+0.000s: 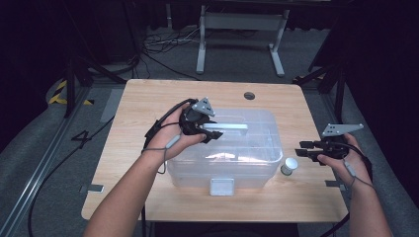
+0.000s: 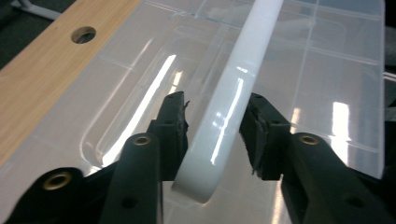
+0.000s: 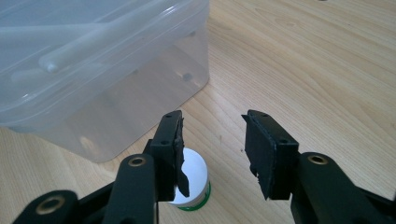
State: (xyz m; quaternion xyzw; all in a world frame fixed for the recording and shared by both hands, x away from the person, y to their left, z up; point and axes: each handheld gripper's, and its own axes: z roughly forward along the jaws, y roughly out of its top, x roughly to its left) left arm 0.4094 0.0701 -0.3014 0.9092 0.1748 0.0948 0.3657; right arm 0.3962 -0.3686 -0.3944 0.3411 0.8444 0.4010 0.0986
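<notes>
L gripper (image 2: 214,128) over clear bin (image 1: 257,168) at table centre, jaws either side of white lid handle (image 2: 233,93), grip unclear; R gripper (image 3: 212,140) at 3 o'clock, jaws apart, empty; small white jar (image 1: 289,166) beside bin.

Taking the clear plastic box (image 1: 225,165) as landmark: it fills the middle of the worktop (image 1: 148,98), with its raised white handle (image 2: 233,93) standing up from the lid. The left hand-held gripper (image 1: 210,131) straddles that handle, little gap on either side. Behind the box and to its left the wood lies bare. To its right a small white-capped jar (image 1: 289,166) stands just beside the wall, narrowing the lane where the right hand-held gripper (image 1: 302,149) hovers, jaws apart.
</notes>
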